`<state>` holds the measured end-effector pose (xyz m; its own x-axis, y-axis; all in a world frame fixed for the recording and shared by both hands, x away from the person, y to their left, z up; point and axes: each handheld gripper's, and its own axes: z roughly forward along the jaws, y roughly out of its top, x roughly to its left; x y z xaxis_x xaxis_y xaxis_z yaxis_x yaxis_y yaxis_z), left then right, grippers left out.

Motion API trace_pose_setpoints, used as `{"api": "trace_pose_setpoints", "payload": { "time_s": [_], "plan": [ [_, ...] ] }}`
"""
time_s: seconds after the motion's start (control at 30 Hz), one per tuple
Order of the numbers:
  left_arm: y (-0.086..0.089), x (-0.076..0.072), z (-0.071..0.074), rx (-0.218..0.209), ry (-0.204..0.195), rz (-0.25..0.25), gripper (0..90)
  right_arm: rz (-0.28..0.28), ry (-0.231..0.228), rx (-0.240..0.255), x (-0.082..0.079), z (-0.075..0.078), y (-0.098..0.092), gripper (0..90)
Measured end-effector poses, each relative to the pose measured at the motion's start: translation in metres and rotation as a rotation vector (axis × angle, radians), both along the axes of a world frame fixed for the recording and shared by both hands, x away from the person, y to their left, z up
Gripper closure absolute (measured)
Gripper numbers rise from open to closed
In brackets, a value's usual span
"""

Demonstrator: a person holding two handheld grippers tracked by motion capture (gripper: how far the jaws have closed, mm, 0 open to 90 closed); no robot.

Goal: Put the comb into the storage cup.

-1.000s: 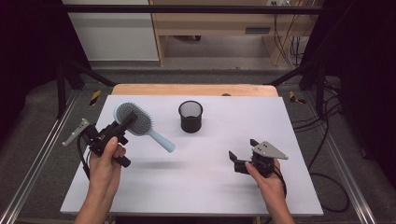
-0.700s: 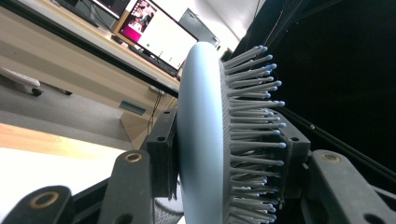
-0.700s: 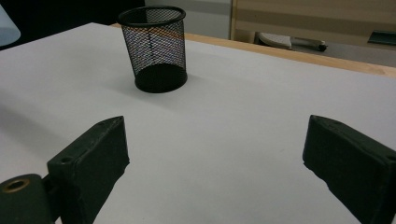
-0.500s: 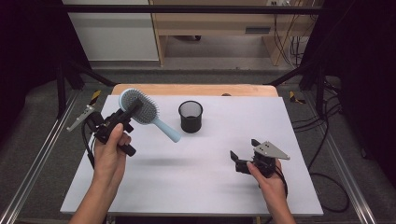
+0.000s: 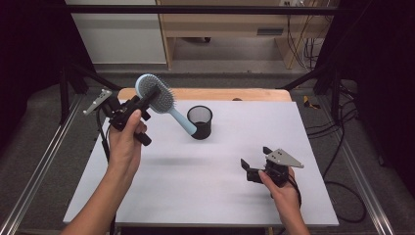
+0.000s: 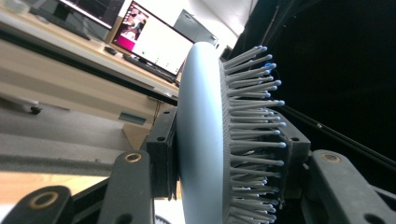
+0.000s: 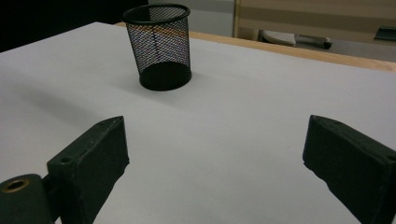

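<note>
Left tongs (image 5: 149, 98) clamped on brush (image 5: 155, 96) head, lifted higher off worktop (image 5: 220, 166) than before; handle tip now by cup (image 5: 200, 121). Right tongs (image 5: 255, 165) unmoved, wide open, empty.

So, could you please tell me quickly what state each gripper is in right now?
Left gripper: shut on the head of the light blue hairbrush, held up off the table.
Right gripper: open, holding nothing, low over the white table.
</note>
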<state>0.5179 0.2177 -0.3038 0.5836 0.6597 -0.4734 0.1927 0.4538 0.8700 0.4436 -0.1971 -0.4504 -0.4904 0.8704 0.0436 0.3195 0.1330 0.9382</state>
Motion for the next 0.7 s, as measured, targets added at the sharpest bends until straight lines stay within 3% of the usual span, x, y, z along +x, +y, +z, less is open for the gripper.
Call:
{"api": "trace_pose_setpoints", "payload": {
  "time_s": [0.1,0.37,0.7],
  "plan": [
    [-0.005,0.009,0.004,0.024,-0.004,0.011,51.9,0.004,0.000,-0.001,-0.001,0.000,0.001,7.2],
    [-0.008,0.029,0.011,0.025,-0.002,0.028,51.8,-0.029,-0.021,0.006,-0.001,0.002,-0.001,7.9],
    [-0.009,0.042,0.006,0.050,0.018,0.039,51.9,-0.022,-0.014,0.003,-0.001,0.001,0.000,7.8]
  ]
}}
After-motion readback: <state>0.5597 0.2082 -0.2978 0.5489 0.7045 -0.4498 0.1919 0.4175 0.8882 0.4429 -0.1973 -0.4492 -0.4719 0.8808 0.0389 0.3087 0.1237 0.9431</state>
